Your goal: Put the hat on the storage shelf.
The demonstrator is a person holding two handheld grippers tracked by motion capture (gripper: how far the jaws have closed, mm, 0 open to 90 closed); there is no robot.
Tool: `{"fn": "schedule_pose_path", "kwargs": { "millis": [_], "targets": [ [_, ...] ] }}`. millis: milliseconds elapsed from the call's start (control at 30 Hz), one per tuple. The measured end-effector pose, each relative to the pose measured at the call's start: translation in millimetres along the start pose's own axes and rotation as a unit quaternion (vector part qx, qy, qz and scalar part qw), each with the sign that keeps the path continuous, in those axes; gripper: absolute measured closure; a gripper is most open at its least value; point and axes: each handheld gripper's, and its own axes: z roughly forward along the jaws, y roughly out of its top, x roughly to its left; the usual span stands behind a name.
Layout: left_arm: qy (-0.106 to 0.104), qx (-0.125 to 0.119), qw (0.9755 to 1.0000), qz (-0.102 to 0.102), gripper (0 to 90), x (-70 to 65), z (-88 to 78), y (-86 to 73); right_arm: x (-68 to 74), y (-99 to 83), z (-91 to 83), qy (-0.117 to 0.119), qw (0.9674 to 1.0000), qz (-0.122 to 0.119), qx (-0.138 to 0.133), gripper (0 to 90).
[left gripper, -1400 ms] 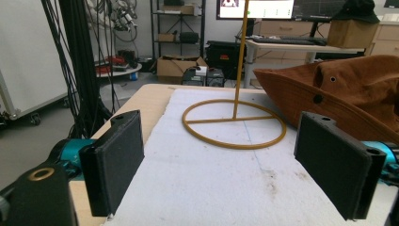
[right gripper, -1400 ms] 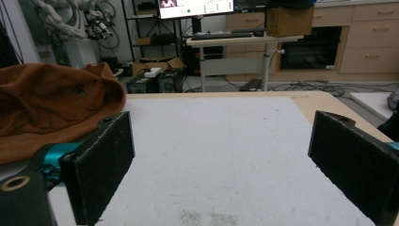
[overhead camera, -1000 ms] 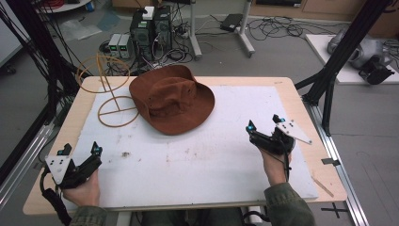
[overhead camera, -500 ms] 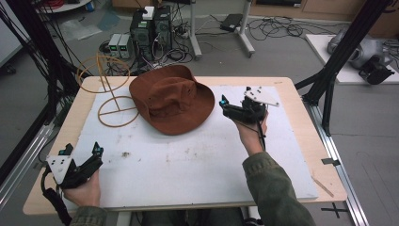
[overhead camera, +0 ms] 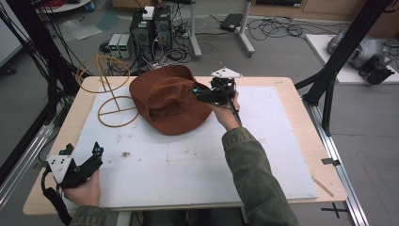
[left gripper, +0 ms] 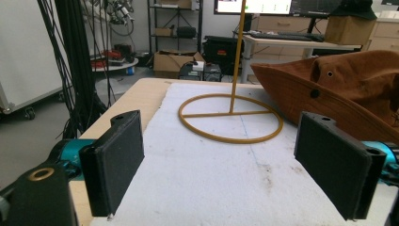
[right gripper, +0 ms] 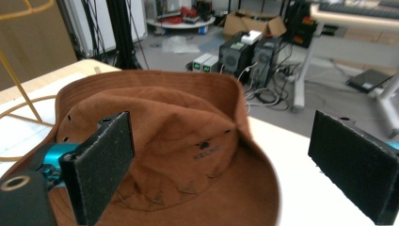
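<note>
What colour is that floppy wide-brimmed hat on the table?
The floppy wide-brimmed hat is rust brown, clearest in the right gripper view.

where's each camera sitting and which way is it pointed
High view: above the person's side, looking forward and down at the table; both forearms, left hand-held gripper, right hand-held gripper at the hat.
Left gripper view: rides low near the table's edge, facing the stand; open jaws show.
Right gripper view: faces the hat's crown; open jaws straddle the brim.
Shared: the hat appears in all three.

small stamped mark on brown hat (right gripper: 207, 151) (illegible)
</note>
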Motion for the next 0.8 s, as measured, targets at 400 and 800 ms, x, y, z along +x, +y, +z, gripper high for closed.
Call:
{"fn": "schedule_pose_path", "kwargs": {
  "millis": [400, 800],
  "targets": [
    [0.001, 0.002, 1.0000, -0.005, 16.6, 3.2, 2.3, -1.1, 41.3, -23.7, 54.4, 0.037, 0.9979, -0.021, 0.048, 6.8],
    [-0.003, 0.005, 0.9999, -0.011, 16.6, 3.4, 3.9, -2.1, 70.5, -40.0, 100.5, 0.023, 0.9942, -0.027, 0.101, 6.9]
  ]
}}
